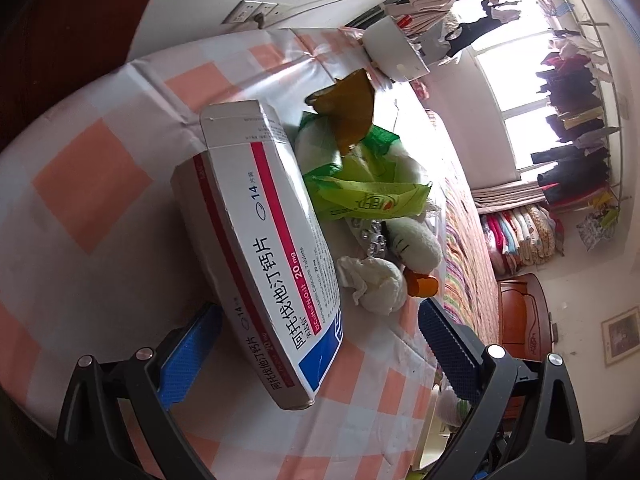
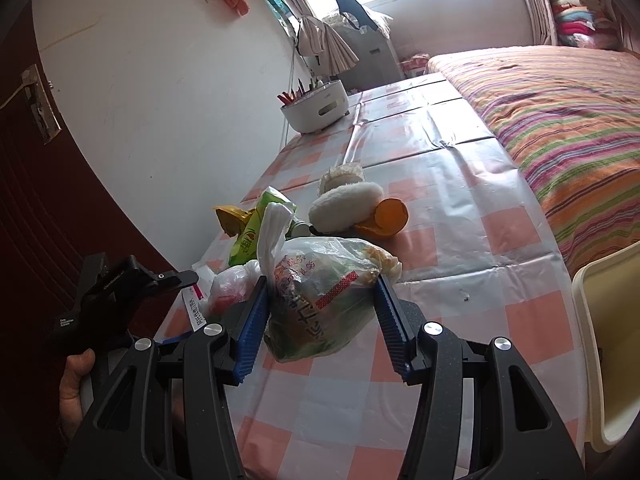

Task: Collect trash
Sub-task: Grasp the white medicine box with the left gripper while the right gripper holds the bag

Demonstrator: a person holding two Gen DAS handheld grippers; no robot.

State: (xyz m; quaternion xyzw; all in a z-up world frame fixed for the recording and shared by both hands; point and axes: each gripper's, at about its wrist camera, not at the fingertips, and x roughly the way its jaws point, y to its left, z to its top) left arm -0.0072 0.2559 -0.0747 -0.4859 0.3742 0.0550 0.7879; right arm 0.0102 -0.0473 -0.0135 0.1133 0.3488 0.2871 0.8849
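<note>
Trash is all heaped in one patch of the checked tablecloth (image 2: 460,184), right against the wall side, so both grippers are working the same pile from one end.

Left gripper (image 1: 316,336) is spread wide with the pill box (image 1: 260,240) lying between its fingers, one long edge propped up so the box sits tilted. Neither pad looks to be pressing on it, so I'd call that claw released, lined up for a pinch across the box's width.

Right gripper (image 2: 320,320) has its blue pads either side of the plastic bag (image 2: 320,288). They look to be touching the bag's sides, but the bag isn't squashed and sits on the table, so probably not a real clench yet. The bag is knotted on top and stuffed with scraps, which is likely why it's being taken around the belly.

Behind those: green wrapper (image 1: 368,192), a brown scrap (image 1: 348,112), crumpled tissue (image 1: 372,284), a white plush (image 2: 344,204) and an orange cap (image 2: 390,214) touching it.

Cream bin (image 2: 608,344) is at the table's right edge, probably where it all goes.
</note>
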